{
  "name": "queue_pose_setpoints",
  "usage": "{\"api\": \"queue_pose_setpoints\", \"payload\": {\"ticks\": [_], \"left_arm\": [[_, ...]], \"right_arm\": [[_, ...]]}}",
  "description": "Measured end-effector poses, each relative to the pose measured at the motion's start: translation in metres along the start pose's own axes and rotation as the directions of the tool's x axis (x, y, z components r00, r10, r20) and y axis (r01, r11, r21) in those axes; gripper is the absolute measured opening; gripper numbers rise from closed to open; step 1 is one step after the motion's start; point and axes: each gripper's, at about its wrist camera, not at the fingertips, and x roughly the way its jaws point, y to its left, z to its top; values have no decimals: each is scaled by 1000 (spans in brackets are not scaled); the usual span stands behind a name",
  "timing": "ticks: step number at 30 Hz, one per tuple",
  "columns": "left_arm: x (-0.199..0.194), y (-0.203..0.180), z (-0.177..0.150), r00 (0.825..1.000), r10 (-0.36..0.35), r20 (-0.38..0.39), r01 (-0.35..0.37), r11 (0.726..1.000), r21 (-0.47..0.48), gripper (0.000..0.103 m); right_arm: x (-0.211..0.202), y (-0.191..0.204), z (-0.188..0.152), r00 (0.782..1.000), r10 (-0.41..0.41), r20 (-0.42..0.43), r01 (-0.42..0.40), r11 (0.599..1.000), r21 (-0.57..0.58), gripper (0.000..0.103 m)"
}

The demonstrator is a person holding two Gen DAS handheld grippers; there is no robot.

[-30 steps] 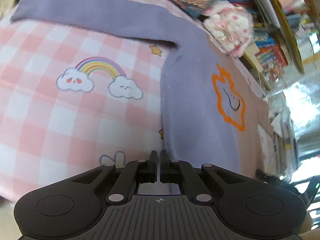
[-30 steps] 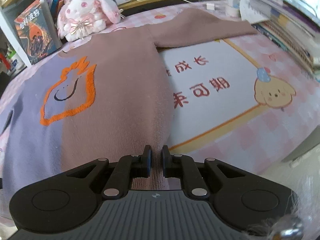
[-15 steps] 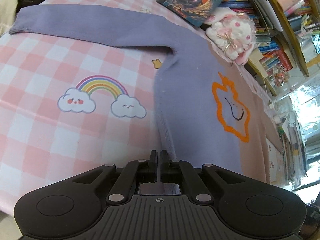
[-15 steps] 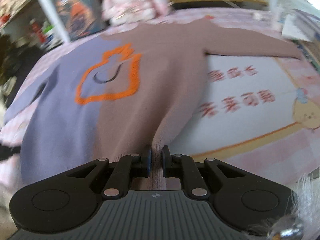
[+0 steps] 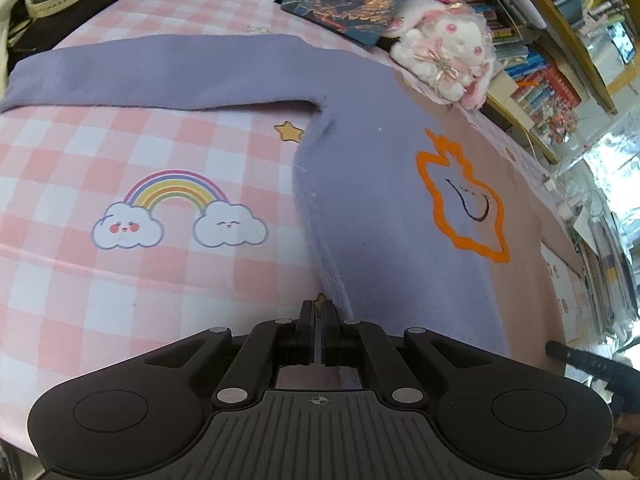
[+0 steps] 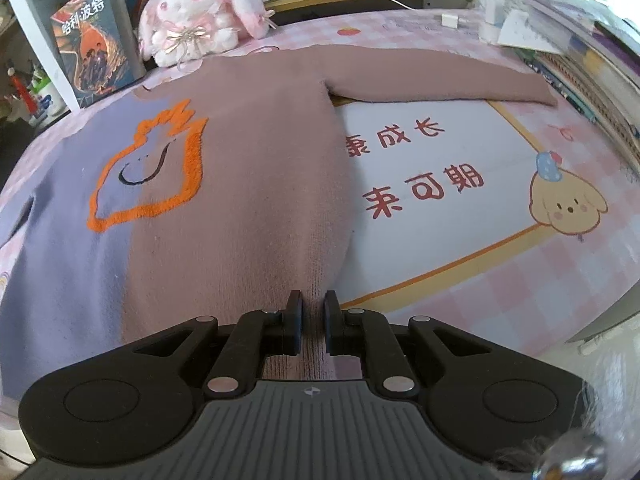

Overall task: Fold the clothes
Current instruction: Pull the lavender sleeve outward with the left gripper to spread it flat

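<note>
Sweater [image 6: 240, 200] lies on pink checked table [image 5: 100, 152] before bookshelves [image 5: 532, 80], both hand-held grippers clenched on its hem.

sweater [image 5: 380, 208] flat on checked cloth [image 5: 120, 280]

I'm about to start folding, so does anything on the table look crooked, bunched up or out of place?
Nothing stands out. The sweater lies flat with both sleeves spread sideways, and the right gripper pinches its hem. The left gripper is shut beside the purple edge. The plush bunny sits upright past the neckline.
</note>
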Motion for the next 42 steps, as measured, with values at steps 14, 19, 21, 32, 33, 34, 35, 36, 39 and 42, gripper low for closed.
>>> {"api": "queue_pose_setpoints", "payload": {"ticks": [14,19,21,32,33,34,35,36,39,42], "left_arm": [[7,-12,8,997,54,53,-59,992,109,0],[10,-6,17,995,70,72,-77,992,95,0],[11,-6,18,995,71,73,-78,993,94,0],[-5,-4,14,993,26,117,-30,999,33,4],[-8,-4,14,992,14,125,-17,999,28,4],[-10,-4,13,991,2,132,-5,1000,23,8],[-11,-5,12,991,-8,132,5,1000,24,14],[-10,-7,10,991,-13,130,9,1000,29,16],[-8,-15,3,993,-10,120,4,999,49,18],[-8,-20,-3,992,0,123,-5,999,40,18]], "right_arm": [[-2,11,-4,1000,8,1,-8,1000,-12,10],[-2,16,-7,999,52,-15,-52,998,-22,10],[-2,18,-9,997,73,-20,-74,997,-28,10],[-4,16,-9,998,61,-11,-61,998,-9,10],[-5,13,-10,999,48,-5,-48,999,0,10],[-7,11,-10,999,34,3,-34,999,10,10],[-10,8,-10,1000,19,11,-19,1000,19,10],[-12,6,-10,1000,6,21,-7,1000,27,11],[-21,-2,-10,998,-26,57,24,999,49,17],[-22,-5,-10,996,-58,61,56,998,34,18]]}}
